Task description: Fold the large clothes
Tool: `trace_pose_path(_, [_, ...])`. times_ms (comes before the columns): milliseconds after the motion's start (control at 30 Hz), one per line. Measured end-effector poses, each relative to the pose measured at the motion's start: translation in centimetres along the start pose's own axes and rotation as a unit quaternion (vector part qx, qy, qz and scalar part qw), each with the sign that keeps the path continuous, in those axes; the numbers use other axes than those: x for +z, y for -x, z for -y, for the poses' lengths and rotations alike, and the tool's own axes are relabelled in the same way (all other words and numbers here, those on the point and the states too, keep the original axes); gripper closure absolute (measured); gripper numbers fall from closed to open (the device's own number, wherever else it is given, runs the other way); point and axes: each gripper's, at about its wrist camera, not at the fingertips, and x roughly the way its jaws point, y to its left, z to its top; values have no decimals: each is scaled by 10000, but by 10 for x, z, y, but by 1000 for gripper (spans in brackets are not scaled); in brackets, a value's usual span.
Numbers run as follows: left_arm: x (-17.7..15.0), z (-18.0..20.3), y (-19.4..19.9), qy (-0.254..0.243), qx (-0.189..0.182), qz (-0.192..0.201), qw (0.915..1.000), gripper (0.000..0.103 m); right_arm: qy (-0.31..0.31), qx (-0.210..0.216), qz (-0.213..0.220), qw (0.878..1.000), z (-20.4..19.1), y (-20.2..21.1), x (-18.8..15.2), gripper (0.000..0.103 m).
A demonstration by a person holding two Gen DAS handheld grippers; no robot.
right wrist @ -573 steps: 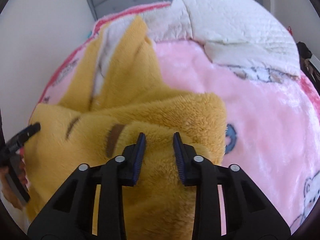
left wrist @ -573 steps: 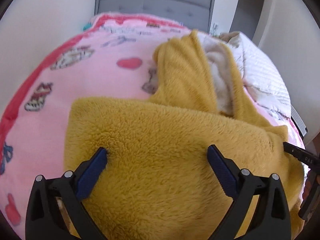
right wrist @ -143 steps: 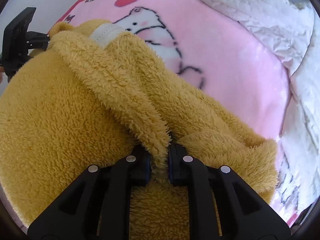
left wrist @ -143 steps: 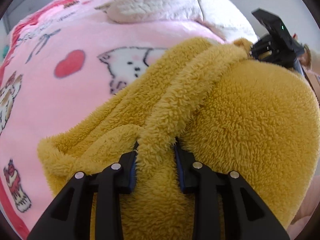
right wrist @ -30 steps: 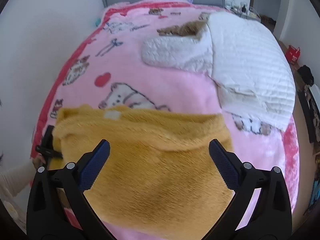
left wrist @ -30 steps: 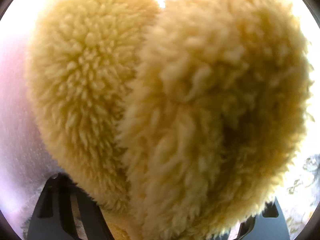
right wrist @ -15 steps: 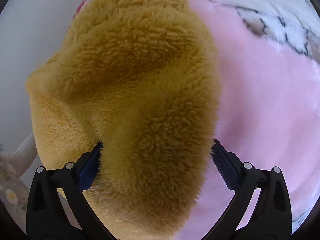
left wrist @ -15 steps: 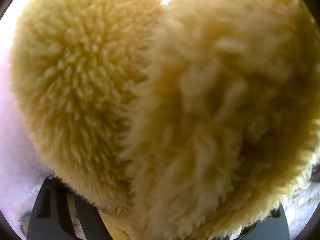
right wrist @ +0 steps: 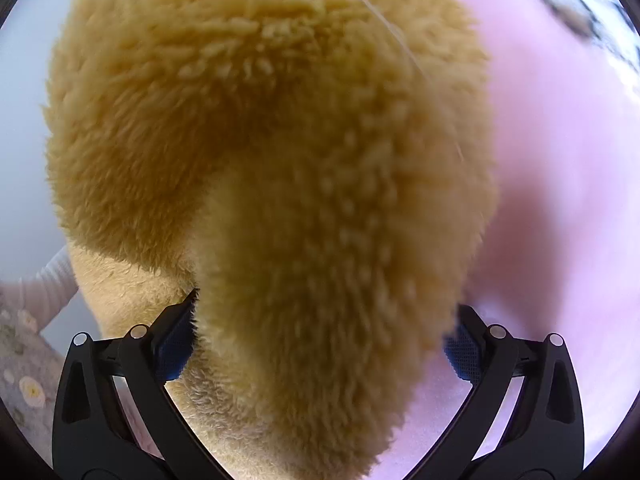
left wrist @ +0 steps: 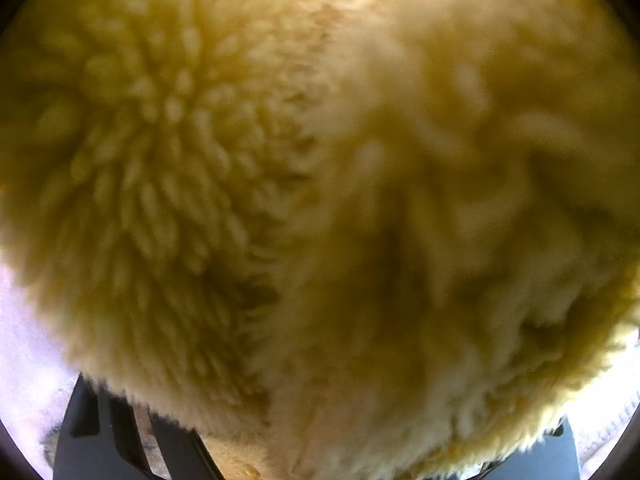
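My right gripper (right wrist: 320, 344) fingers straddle the fluffy mustard-yellow fleece garment (right wrist: 280, 160), spread wide; left gripper (left wrist: 316, 440) fingers are opening around it, so the fold may slump.

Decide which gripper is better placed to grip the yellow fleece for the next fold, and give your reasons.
Right, probably. The right gripper has both blue pads in view, spread wide on either side of a roll of fleece, ready to close. The left gripper has its jaws opening and fleece smothers its view, hiding its fingertips.

Mustard-yellow shaggy fleece garment (right wrist: 280, 160), bunched thick, on the pink blanket (right wrist: 560, 160)
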Motion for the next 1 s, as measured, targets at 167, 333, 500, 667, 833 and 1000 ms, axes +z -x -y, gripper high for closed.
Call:
trace_pose_path(167, [23, 6, -9, 59, 56, -80, 9999, 20, 177, 567, 134, 9981, -3, -15, 2, 7])
trace_pose_path(333, [33, 13, -13, 43, 117, -106, 9999, 17, -116, 734, 77, 9972, 10, -17, 2, 7])
trace_pose_path(500, [44, 22, -20, -6, 213, -34, 9998, 4, -33, 407, -278, 9988, -10, -37, 22, 7])
trace_pose_path(667, [55, 30, -14, 20, 146, 1, 9999, 22, 170, 317, -54, 9993, -48, -29, 18, 47])
trace_pose_path(833, [49, 58, 8, -301, 34, 525, 9982, 41, 329, -302, 440, 9980, -75, -2, 3, 62])
trace_pose_path(1000, [33, 103, 37, -710, -160, 1283, 9891, 44, 719, -640, 870, 9916, -119, 30, -17, 64])
